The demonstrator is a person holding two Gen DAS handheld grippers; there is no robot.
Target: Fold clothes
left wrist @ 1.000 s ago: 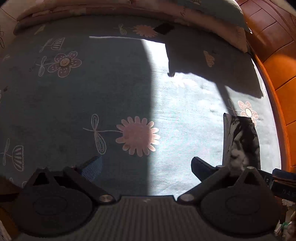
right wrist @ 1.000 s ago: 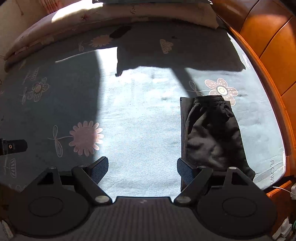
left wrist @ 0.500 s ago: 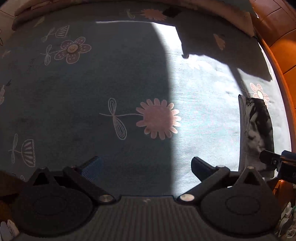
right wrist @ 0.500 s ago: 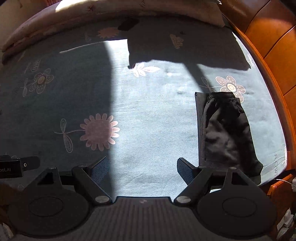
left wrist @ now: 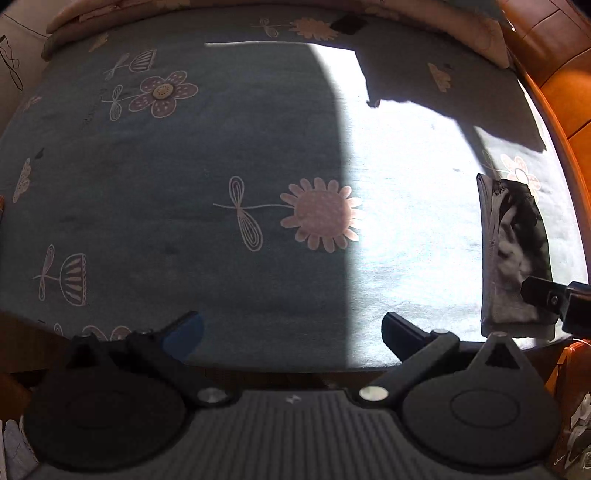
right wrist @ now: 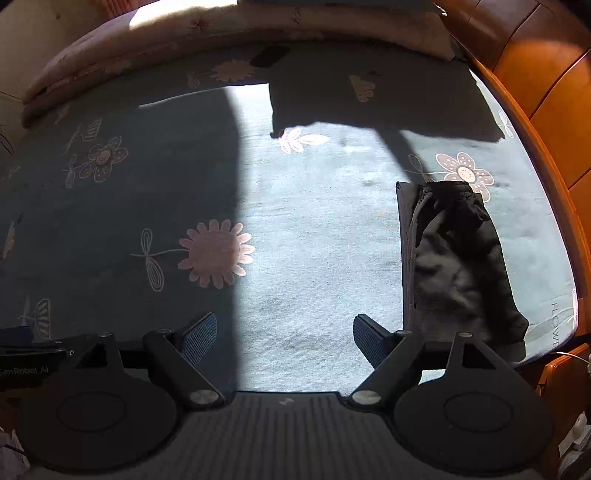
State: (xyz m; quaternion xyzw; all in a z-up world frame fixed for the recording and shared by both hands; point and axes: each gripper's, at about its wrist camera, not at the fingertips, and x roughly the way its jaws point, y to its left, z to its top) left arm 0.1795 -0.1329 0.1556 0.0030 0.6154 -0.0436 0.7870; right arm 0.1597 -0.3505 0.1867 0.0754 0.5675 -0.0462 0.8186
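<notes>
A bed [right wrist: 295,258] covered in a grey-blue sheet printed with pink flowers fills both views, half of it in sharp sunlight and half in shadow. A rolled pinkish quilt [right wrist: 221,33] lies along the far edge, and orange-brown wooden panelling [right wrist: 546,74] runs down the right side.

The folded black garment [right wrist: 454,266] lies flat on the sheet close to the bed's right edge, reaching down toward the near right corner, with its gathered waistband at the far end beside a printed flower. In the left wrist view the same garment [left wrist: 513,254] shows at the far right of the bed.

The left gripper [left wrist: 291,328] hangs over the near edge of the bed with its fingers [left wrist: 184,332] spread wide and nothing between them. The right gripper [right wrist: 284,336] is also over the near edge, its fingers [right wrist: 199,336] wide apart and empty; the right-hand finger is just beside the garment's near end, and whether it touches cannot be told.
</notes>
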